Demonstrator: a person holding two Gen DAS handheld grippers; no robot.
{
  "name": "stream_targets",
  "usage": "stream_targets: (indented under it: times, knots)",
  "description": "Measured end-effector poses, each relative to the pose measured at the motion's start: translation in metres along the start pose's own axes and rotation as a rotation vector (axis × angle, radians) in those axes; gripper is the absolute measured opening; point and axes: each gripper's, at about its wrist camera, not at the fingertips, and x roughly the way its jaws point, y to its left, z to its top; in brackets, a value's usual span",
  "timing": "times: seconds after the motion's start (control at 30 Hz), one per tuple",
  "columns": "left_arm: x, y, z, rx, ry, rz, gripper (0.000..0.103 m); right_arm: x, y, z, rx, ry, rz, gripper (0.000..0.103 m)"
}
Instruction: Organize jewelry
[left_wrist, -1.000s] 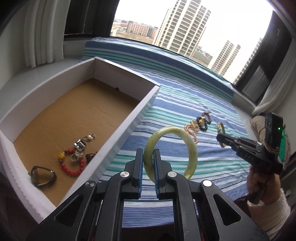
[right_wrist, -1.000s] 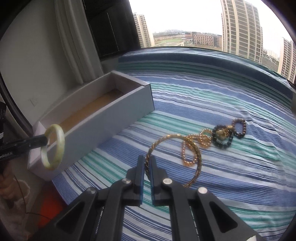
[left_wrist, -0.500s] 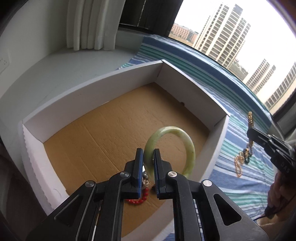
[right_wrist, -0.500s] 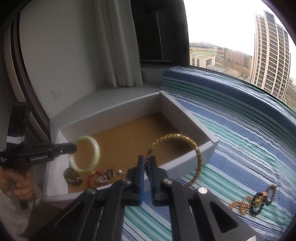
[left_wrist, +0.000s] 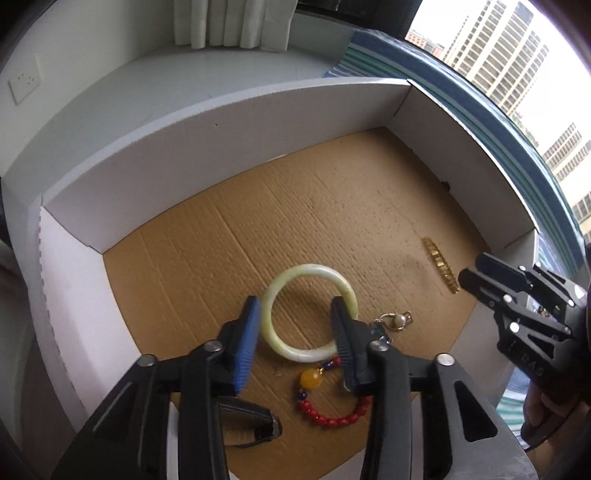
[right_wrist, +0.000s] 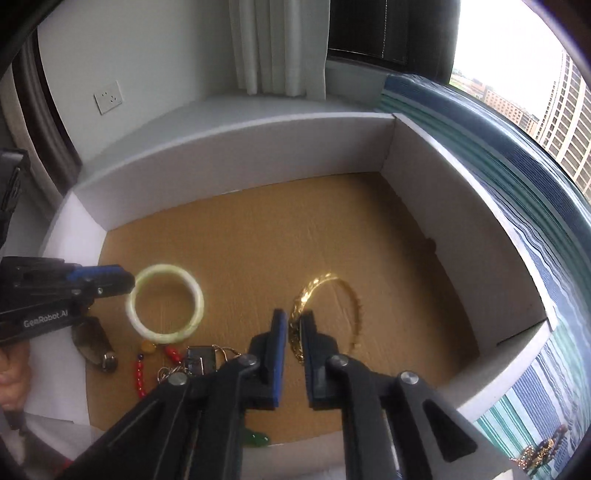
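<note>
The left tool (left_wrist: 295, 332) is hanging over the white box (left_wrist: 229, 125) with its two fingers spread wide apart. The pale green bangle (left_wrist: 309, 312) is lying flat on the brown cardboard floor of the box, near the box's front edge, and it is sitting between those fingers. One finger is covering part of the ring, so it is hard to say if they are touching. Just in front of the green bangle, a red bead string (left_wrist: 332, 413) with one yellow bead is lying by the front edge, and a small silver clasp (left_wrist: 395, 319) is lying beside it. A dark brown piece (right_wrist: 94, 343) is sitting in the front left corner of the box. The right tool (right_wrist: 291, 332) is in the box too, closer to its right wall. Its fingers are parted a little, and the gold bangle (right_wrist: 325, 314) is standing on edge in the gap between them. It is hard to tell if the fingers are pressing on it. The box is sitting on a striped blue and green cloth (right_wrist: 535, 206), and some more beads (right_wrist: 543, 448) are lying on that cloth outside the box.
</note>
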Motion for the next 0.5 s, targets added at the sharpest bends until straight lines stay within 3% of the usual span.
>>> stream_targets:
  times: [0.03, 0.07, 0.1, 0.37, 0.5]
  knots:
    - [-0.007, -0.003, -0.001, 0.006, -0.024, 0.013, 0.061, -0.001, 0.0, -0.002, -0.001, -0.006, -0.002, 0.043]
    - [-0.014, -0.006, -0.004, 0.017, -0.047, 0.022, 0.063, -0.005, 0.001, -0.005, -0.002, -0.02, -0.008, 0.062]
    - [-0.021, -0.009, -0.007, 0.03, -0.066, 0.024, 0.063, -0.011, 0.0, -0.008, -0.002, -0.04, -0.017, 0.065]
    - [-0.08, -0.054, -0.057, 0.142, -0.214, -0.044, 0.086, -0.084, -0.015, -0.059, 0.041, -0.186, -0.108, 0.074]
    - [-0.093, -0.094, -0.091, 0.218, -0.232, -0.13, 0.089, -0.12, -0.028, -0.102, 0.086, -0.214, -0.166, 0.075]
